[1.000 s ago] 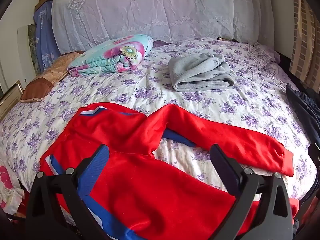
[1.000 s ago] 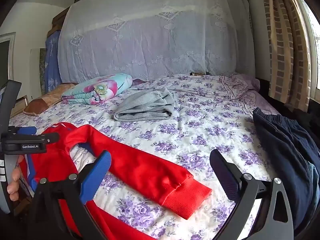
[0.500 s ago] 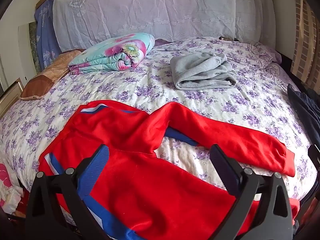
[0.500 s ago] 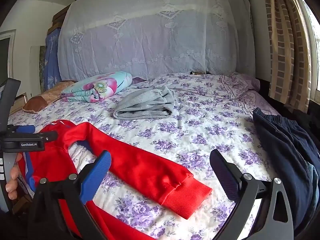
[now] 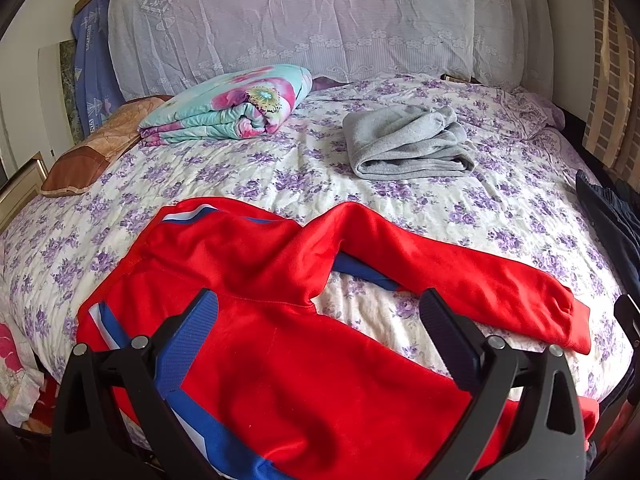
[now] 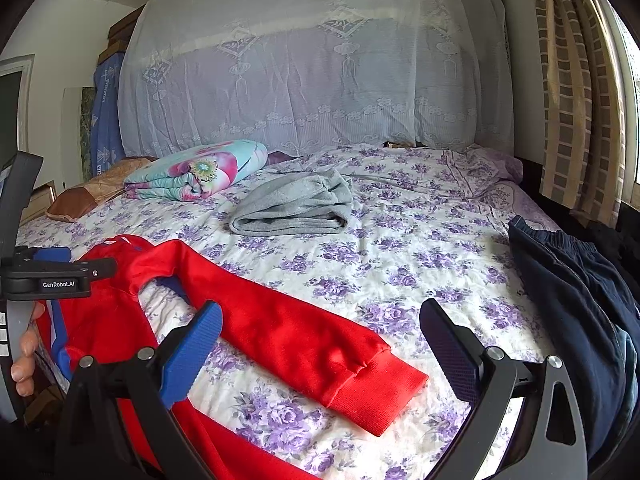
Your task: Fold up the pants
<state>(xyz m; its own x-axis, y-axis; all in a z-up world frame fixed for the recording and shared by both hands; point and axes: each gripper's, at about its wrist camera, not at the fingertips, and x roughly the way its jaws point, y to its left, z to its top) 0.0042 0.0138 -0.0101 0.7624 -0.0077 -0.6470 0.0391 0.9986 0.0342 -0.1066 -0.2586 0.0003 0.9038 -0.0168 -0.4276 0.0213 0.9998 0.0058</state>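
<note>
Red pants [image 5: 256, 280] with blue and white side stripes lie spread on the floral bed, waist at the left, legs running right. My left gripper [image 5: 318, 312] is open and empty above the near leg and crotch. In the right wrist view the far leg [image 6: 304, 344] ends in a ribbed cuff [image 6: 376, 396] between my fingers. My right gripper [image 6: 320, 332] is open and empty just above that cuff. The left gripper's body [image 6: 44, 276] shows at the left edge of the right wrist view.
A folded grey garment [image 5: 404, 144] and a rolled floral quilt [image 5: 232, 104] lie further back on the bed [image 5: 500, 208]. Dark navy clothes [image 6: 572, 292] lie at the bed's right edge. A brown pillow [image 5: 88, 148] is at the left. A lace-covered headboard stands behind.
Both views have shifted slightly; the pants sit a little lower and nearer in the frames. Both grippers stay open and empty.
</note>
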